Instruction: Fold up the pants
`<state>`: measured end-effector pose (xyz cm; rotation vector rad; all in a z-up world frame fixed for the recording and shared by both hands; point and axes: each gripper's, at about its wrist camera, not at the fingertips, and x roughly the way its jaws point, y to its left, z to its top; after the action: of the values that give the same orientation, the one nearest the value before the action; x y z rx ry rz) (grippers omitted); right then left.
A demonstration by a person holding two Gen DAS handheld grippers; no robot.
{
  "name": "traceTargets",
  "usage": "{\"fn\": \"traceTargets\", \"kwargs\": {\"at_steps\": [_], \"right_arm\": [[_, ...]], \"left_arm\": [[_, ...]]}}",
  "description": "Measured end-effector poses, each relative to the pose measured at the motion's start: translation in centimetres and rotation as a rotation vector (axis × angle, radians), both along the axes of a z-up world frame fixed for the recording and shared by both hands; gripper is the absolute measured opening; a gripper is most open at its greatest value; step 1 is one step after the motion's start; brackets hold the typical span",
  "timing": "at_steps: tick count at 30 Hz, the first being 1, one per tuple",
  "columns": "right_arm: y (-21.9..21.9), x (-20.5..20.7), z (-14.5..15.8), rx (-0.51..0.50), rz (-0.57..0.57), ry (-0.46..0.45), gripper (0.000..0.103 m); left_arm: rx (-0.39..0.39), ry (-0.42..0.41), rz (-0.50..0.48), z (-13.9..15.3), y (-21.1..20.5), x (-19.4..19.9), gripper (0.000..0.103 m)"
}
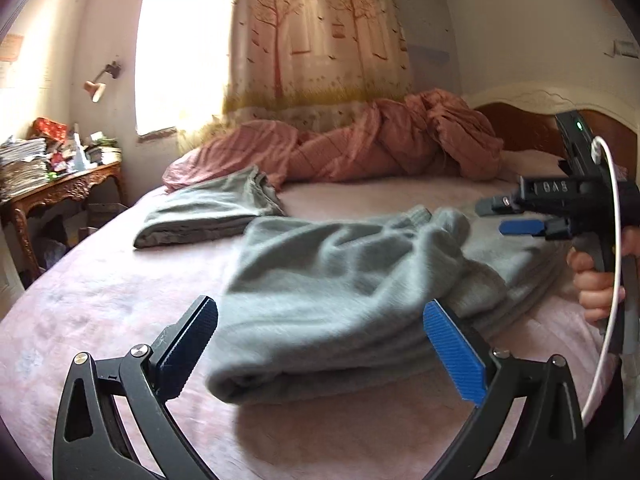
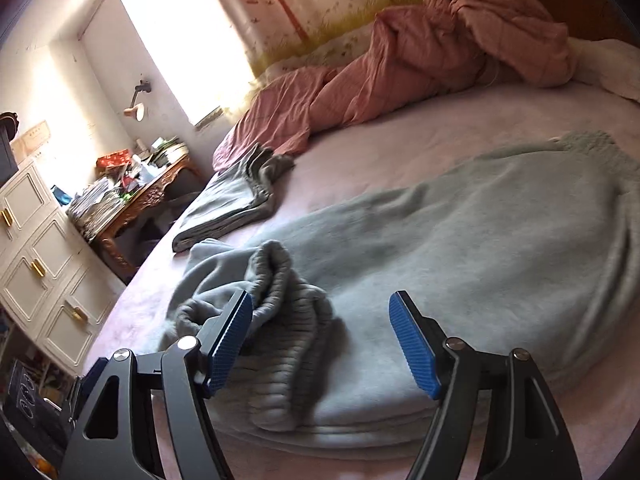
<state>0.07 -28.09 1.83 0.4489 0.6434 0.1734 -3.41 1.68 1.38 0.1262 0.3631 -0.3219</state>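
Note:
Light grey fleece pants [image 1: 340,280] lie bunched and partly folded on the pink bed [image 1: 100,320]. My left gripper [image 1: 320,312] stands wide open at the near folded edge, its blue pads either side of the cloth and not pressing on it. In the left wrist view my right gripper [image 1: 504,216] hovers over the pants' far right end, held by a hand [image 1: 596,284]. Seen from the right wrist, the pants [image 2: 460,240] spread out ahead, and a ribbed cuff [image 2: 280,320] lies crumpled on top. My right gripper [image 2: 320,300] is open over that cuff, gripping nothing.
A second folded grey garment [image 1: 208,212] [image 2: 228,204] lies at the bed's far left edge. A rumpled pink duvet [image 1: 360,140] [image 2: 400,60] fills the far side by the headboard [image 1: 520,124]. A cluttered wooden desk [image 1: 60,184] and white drawers [image 2: 40,248] stand left of the bed.

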Motion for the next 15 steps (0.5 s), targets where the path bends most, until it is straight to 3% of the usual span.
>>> {"fn": "traceTargets", "kwargs": {"at_steps": [3,8,12,15], "right_arm": [[1.1,1.6,0.0,0.042,0.035,0.048,0.068],[2.4,5.2,-1.7,0.176,0.108,0.201,0.050],[2.5,6.8,-2.8,0.170,0.107,0.251,0.050],[2.1,7.1,-3.6,0.198,0.114,0.261,0.060]], "left_arm": [[-0.022,0.002,0.063,1.3,0.5,2.2,0.102],[-0.149,0.142,-0.030,1.3,-0.1,5.8,0.099],[-0.167,0.199,-0.101,0.2,-1.8,6.4,0.088],[-0.180,0.212,-0.160,-0.5,-2.9,5.9,0.083]]}}
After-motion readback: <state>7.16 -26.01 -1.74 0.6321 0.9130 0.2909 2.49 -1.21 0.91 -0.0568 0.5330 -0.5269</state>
